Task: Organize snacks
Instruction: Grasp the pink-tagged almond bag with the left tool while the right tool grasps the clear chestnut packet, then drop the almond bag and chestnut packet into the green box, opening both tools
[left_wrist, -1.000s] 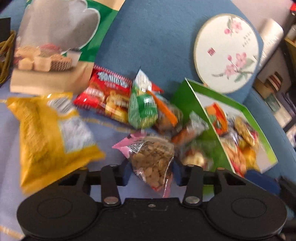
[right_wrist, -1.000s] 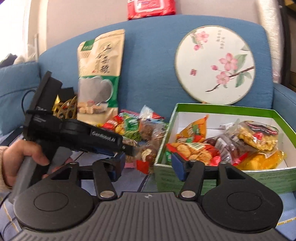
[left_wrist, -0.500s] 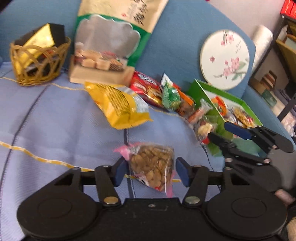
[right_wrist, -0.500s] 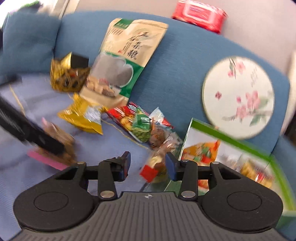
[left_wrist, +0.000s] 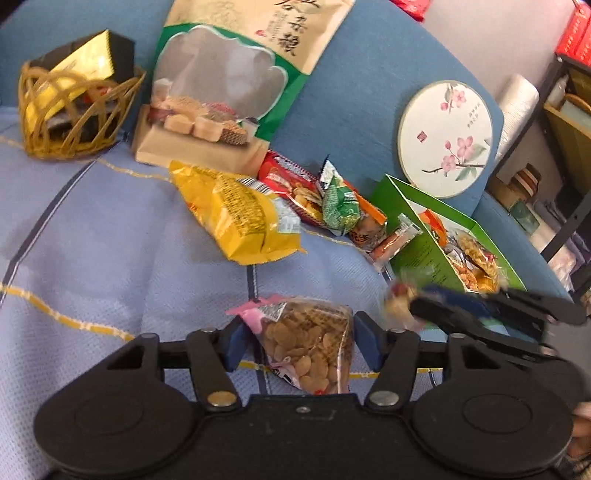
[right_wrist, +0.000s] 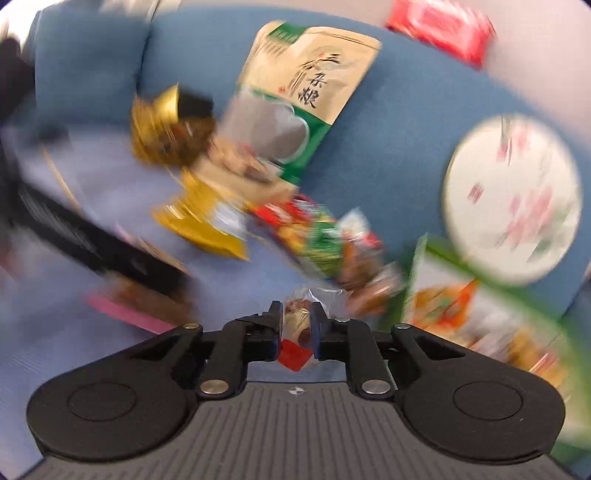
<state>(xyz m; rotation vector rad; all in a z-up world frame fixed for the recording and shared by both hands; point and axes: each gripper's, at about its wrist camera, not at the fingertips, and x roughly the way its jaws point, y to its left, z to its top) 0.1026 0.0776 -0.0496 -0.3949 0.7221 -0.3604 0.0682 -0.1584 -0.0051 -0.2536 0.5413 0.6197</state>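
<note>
A clear packet of peanuts with a pink edge lies on the pale blue cloth between the fingers of my left gripper. Its jaws are opening and the pads stand clear of the packet. My right gripper is shut on a small clear packet with a red corner. In the left wrist view it shows at the right, beside the green box of snacks. More snacks lie in a row: a yellow bag, a red packet and a green packet.
A large tan and green bag leans on the blue sofa back. A wicker basket holding a gold box sits at the far left. A round flowered fan stands behind the box. Shelves stand at the far right.
My left gripper drew back from the snack pile with the peanut packet and its jaws spread off it. My right gripper swung left off the box and closed on the small packet.
</note>
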